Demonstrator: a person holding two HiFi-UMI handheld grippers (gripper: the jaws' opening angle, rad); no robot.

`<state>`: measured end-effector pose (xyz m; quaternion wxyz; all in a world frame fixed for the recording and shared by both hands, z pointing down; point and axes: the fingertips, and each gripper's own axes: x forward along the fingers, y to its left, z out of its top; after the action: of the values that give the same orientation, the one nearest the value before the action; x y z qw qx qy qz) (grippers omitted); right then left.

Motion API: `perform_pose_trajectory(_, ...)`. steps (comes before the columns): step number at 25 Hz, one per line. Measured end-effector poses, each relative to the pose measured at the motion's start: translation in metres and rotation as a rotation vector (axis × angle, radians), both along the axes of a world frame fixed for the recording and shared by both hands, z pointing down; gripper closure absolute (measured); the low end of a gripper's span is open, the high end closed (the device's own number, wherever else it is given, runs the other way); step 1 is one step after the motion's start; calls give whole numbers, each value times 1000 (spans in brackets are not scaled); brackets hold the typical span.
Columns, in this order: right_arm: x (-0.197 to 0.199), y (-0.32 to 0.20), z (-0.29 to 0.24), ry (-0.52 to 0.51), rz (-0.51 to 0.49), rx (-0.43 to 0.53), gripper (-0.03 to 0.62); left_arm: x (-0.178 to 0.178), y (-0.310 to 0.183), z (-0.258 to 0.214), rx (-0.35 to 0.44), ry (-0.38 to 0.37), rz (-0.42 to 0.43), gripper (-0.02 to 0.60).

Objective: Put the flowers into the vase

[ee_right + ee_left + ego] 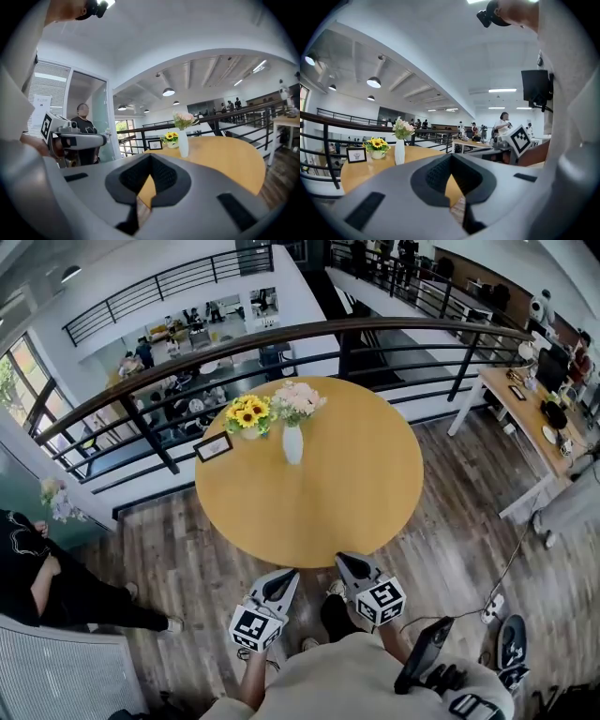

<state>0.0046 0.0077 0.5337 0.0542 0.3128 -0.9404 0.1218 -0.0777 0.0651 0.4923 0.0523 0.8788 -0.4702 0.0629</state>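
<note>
Fingers of the left gripper are closed tip to tip with nothing between them. Those of the right gripper are closed and empty too. In the head view both grippers sit at the lower middle of the frame, at the near edge of a round wooden tabletop, the right one's tips over its rim.

Toward the far side of the tabletop, well apart from both grippers, pink flowers stand in a white vase. Just left of it are sunflowers in a small pot and a picture frame.

A dark curved railing runs behind the tabletop, with a lower level of the building below it. The floor is grey-brown planks. A long desk fills the upper right of the frame. A person in black sits at the left edge. Round lamps hang from the white ceiling.

The print in the picture frame is too small to read. Each gripper's cube bears black-and-white square markers.
</note>
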Motion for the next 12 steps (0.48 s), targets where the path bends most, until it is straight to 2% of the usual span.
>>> perform_pose_trajectory(12, 40, 56, -11, 26, -19, 57, 586, 35, 59, 8, -6, 11, -39, 575)
